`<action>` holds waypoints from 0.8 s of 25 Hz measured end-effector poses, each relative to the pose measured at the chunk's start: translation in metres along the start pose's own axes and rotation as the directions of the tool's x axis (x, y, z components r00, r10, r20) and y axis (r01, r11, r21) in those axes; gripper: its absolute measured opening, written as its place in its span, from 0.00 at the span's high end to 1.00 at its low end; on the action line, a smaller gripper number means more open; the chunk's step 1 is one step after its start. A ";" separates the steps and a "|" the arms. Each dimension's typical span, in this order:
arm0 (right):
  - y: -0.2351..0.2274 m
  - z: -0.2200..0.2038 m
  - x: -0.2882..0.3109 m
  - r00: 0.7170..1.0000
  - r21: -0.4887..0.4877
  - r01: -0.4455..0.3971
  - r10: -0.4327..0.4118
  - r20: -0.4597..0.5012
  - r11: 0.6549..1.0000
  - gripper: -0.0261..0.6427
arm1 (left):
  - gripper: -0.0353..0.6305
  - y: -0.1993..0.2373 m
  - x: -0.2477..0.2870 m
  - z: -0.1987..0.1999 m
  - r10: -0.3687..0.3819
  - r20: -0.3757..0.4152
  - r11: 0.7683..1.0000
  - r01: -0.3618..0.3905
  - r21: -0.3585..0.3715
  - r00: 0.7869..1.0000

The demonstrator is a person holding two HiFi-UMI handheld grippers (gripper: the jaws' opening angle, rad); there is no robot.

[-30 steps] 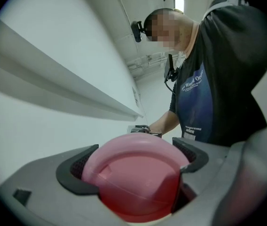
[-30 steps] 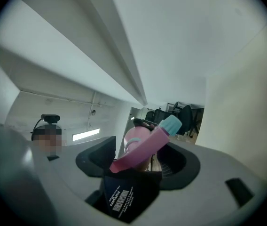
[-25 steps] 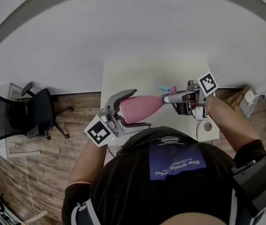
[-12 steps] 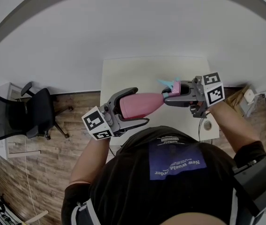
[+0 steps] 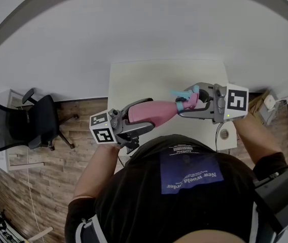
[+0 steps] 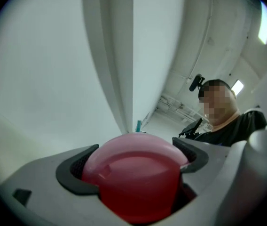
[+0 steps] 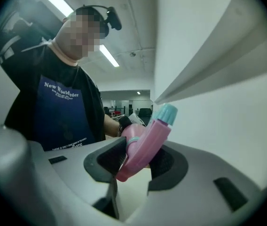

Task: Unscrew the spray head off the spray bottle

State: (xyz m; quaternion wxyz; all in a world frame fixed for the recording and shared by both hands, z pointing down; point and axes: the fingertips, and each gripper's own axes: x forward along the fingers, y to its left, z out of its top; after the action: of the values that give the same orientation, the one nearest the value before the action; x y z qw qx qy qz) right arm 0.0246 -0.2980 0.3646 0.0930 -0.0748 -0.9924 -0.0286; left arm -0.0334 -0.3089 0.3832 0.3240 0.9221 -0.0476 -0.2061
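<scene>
**Spray bottle clamped at both ends, level in the air**

Plastic, smooth and glossy pink, makes up the bottle's body, which tapers from a rounded, domed base to a narrow neck. It lies roughly level above the near edge of the white table, in front of the person's chest, touching nothing but the tongs. The left gripper is clamped on the fat base end, and its dark, finely ribbed pads press the pink wall from both sides. The right gripper is closed on the spray head, a slimmer, matte pink piece with a teal nozzle cap at its tip and a thin teal collar where it meets the neck. Both gripper bodies are smooth grey and carry black-and-white marker cubes.

In the left gripper view the base fills the gap between the jaws and hides almost all the rest of the bottle. Only a sliver of teal shows above it. In the head view the right jaws cover much of the neck, so whether the head sits tight on its thread or loose cannot be told. The trigger is not clear in any view.
</scene>
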 end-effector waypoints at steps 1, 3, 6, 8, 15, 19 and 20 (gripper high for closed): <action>0.003 0.000 0.001 1.000 -0.046 -0.003 0.003 -0.015 0.999 0.77 | 0.19 0.001 0.000 0.000 -0.010 0.006 0.999 0.010 -0.038 1.000; 0.008 0.003 0.002 0.999 -0.123 0.002 -0.006 -0.035 0.992 0.77 | 0.19 0.000 -0.001 0.000 -0.028 0.022 0.994 0.030 -0.103 0.999; 0.009 0.003 0.002 0.996 -0.189 0.013 -0.029 -0.082 0.982 0.77 | 0.19 0.001 -0.001 0.002 -0.042 0.035 0.984 0.048 -0.171 0.999; 0.010 -0.005 0.000 0.990 -0.232 0.010 -0.043 -0.137 0.973 0.77 | 0.19 0.003 -0.001 0.001 -0.041 0.031 0.975 0.047 -0.218 0.999; 0.016 -0.010 0.004 0.972 -0.409 -0.031 -0.068 -0.225 0.912 0.77 | 0.19 0.010 -0.002 -0.009 -0.045 0.032 0.928 0.054 -0.368 0.998; 0.014 -0.008 0.003 0.969 -0.411 -0.029 -0.075 -0.236 0.911 0.77 | 0.19 0.010 -0.001 -0.007 -0.045 0.051 0.934 0.060 -0.351 0.998; 0.013 -0.008 0.003 0.969 -0.403 -0.021 -0.080 -0.232 0.915 0.77 | 0.19 0.011 -0.001 -0.006 -0.043 0.057 0.938 0.060 -0.343 0.997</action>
State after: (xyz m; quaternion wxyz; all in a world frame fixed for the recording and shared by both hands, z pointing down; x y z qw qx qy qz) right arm 0.0248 -0.2855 0.3732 0.1961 -0.0731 -0.9473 -0.2425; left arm -0.0314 -0.3136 0.3948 0.4734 0.8469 0.0053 -0.2420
